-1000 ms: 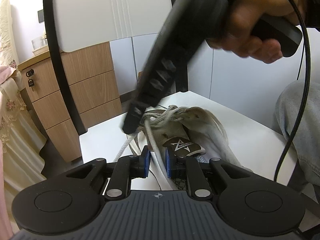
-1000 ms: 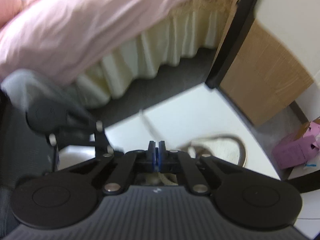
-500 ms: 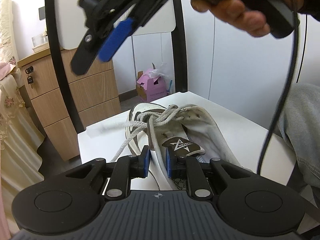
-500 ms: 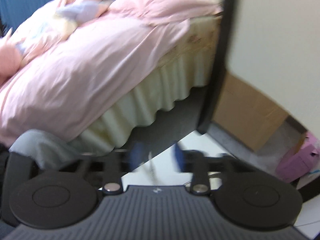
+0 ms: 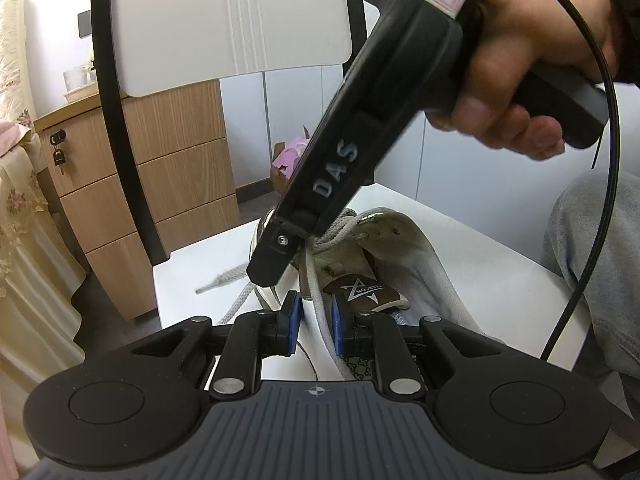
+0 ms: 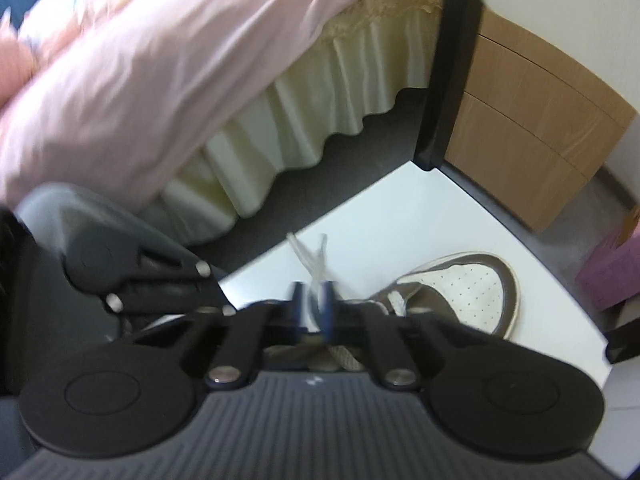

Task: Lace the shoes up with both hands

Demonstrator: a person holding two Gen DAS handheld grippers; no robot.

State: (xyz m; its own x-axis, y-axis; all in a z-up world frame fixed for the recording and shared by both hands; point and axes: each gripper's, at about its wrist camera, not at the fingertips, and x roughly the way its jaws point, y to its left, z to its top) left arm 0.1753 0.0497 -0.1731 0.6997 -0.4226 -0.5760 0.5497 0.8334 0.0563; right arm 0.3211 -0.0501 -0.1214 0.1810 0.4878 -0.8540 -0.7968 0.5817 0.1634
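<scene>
A white and brown sneaker (image 5: pixel 400 248) lies on a white chair seat (image 5: pixel 480 264), its grey laces bunched in a knot over the tongue. My left gripper (image 5: pixel 314 322) hovers low over the tongue. One lace strand (image 5: pixel 320 308) runs between its blue pads with a gap on each side. A hand points my right gripper (image 5: pixel 266 272) steeply down at the knot. In the right wrist view the right gripper (image 6: pixel 312 308) is closing, its pads pressing a pale lace strand (image 6: pixel 316 268) beside the sneaker's toe (image 6: pixel 472 288). A loose lace end (image 5: pixel 224 280) lies on the seat.
The chair's black frame and white back (image 5: pixel 240 20) rise behind the shoe. Wooden drawers (image 5: pixel 168 184) and a pink box (image 5: pixel 288 160) stand beyond. A bed with a pink duvet (image 6: pixel 140 80) is on the left. A grey-clad knee (image 5: pixel 600 260) and a black cable (image 5: pixel 612 160) are at right.
The right gripper rose above the shoe and opened, then came back down to the knot and closed on a lace strand. The left gripper stayed still.
</scene>
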